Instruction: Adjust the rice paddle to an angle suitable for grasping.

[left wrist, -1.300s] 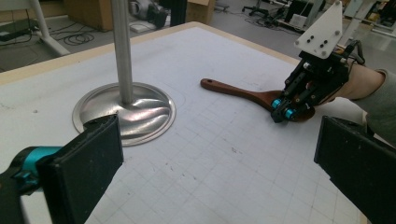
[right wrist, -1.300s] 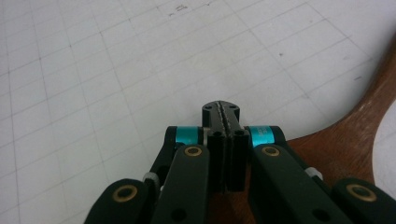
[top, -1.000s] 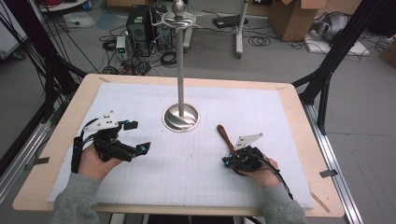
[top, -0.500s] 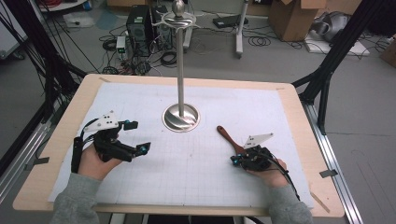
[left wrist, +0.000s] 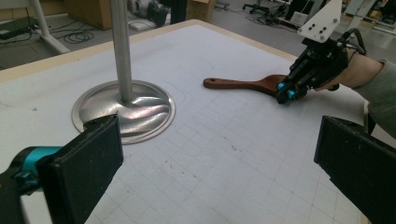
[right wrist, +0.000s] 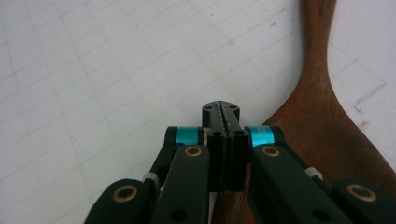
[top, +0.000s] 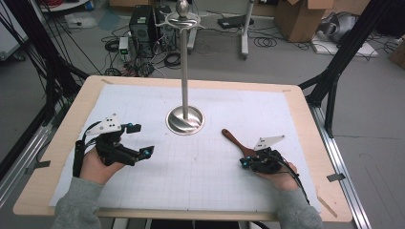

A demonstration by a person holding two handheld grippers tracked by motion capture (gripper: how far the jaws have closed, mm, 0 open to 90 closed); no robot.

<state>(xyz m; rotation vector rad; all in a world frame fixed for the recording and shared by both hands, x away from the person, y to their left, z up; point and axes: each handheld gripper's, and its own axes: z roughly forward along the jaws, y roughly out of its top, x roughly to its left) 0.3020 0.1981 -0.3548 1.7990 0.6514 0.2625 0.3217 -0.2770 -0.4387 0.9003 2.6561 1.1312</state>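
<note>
Steel stand [top: 185, 119] mid-table, near wooden spatula [top: 236, 142]; nothing between.

Work surface: light wooden table [top: 305, 124] with a white gridded mat [top: 200, 167] covering most of the top. Grey floor [top: 372, 119] all round, evenly lit, no hard shadows. Black frame struts [top: 344, 57] rise at both sides of the table (angled braces on the right). Beyond the far edge: a black computer tower [top: 142, 26], loose cables [top: 172, 57] coiled across the floor, a white stand leg [top: 246, 28]. Cardboard boxes [top: 301, 16] at back right. An aluminium rail [top: 341, 167] runs along the table's right side.
</note>
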